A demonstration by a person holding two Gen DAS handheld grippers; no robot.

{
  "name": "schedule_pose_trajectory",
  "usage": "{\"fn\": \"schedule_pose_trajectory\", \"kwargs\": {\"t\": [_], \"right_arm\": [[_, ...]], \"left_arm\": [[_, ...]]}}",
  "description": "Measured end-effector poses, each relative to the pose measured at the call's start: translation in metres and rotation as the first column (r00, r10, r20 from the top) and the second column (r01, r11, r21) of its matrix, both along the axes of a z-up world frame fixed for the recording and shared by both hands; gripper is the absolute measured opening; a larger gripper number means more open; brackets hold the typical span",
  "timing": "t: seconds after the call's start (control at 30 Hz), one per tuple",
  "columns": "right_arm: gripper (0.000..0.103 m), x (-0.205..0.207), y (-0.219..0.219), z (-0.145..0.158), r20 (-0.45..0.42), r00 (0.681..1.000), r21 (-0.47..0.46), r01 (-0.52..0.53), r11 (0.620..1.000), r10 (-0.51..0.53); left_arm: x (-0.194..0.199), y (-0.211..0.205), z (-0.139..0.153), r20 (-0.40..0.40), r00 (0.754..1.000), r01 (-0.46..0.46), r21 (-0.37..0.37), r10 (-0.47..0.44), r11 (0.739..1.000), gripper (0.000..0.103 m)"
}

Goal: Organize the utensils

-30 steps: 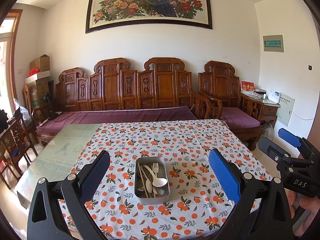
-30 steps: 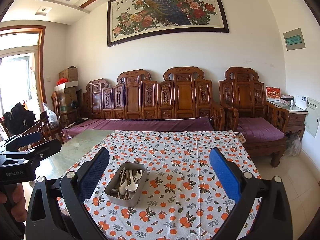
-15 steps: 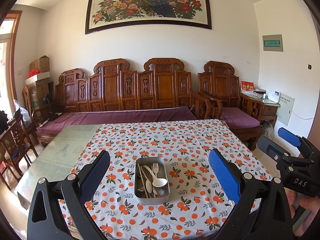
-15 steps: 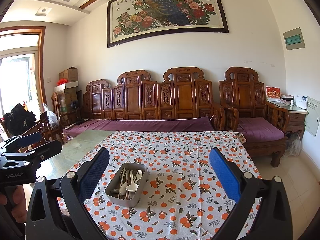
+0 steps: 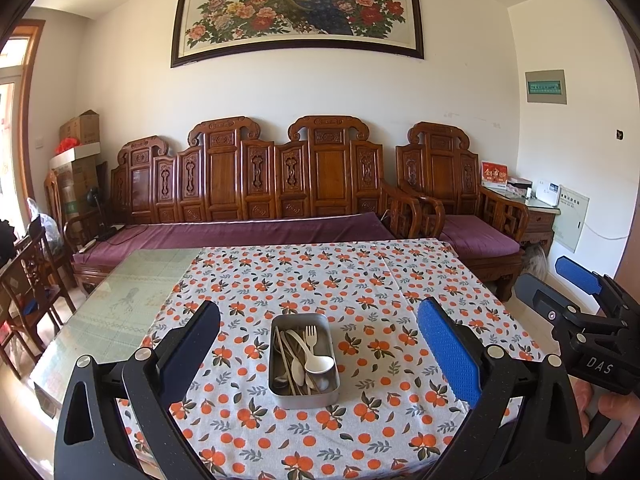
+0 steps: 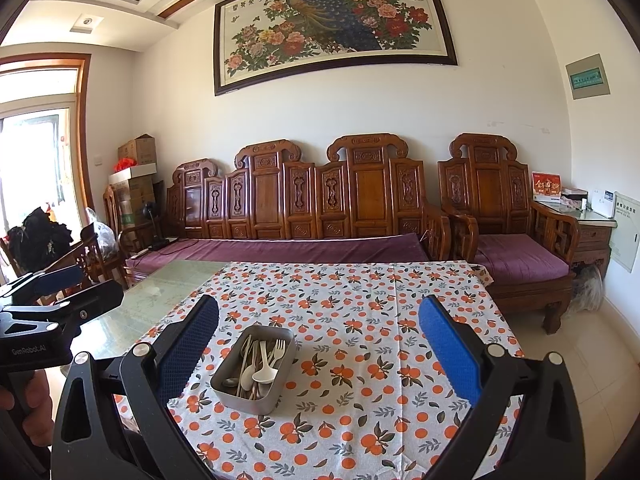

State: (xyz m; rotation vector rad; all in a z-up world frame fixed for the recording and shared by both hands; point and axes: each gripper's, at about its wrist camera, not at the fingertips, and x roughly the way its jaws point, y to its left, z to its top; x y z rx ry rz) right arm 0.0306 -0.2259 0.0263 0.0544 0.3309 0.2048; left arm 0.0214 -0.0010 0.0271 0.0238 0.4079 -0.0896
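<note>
While both my tongs — left [image 5: 318, 354] and right [image 6: 318, 354] — hang spread and empty, the tin [image 5: 303, 361] sits centred before the left. Its long axis runs straight away — the left is nearer.

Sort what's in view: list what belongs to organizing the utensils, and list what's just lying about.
For the job:
metal tin
white spoon
white fork
the other utensils in the tin
left gripper, open
right gripper, open

Just lying about:
tablecloth
sofa
armchair
painting
boxes
side table
</note>
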Motion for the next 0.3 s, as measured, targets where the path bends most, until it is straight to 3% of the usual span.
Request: {"fn": "schedule_pose_trajectory", "kwargs": {"t": [0.3], "right_arm": [[0.101,-0.0003,0.0019,0.0000,0.000,1.000,0.000,-0.001,1.000,0.001]], "left_arm": [[-0.0005,0.0002,-0.0007,-0.004,1.000,-0.001,-0.004,0.001,1.000,0.095]]}}
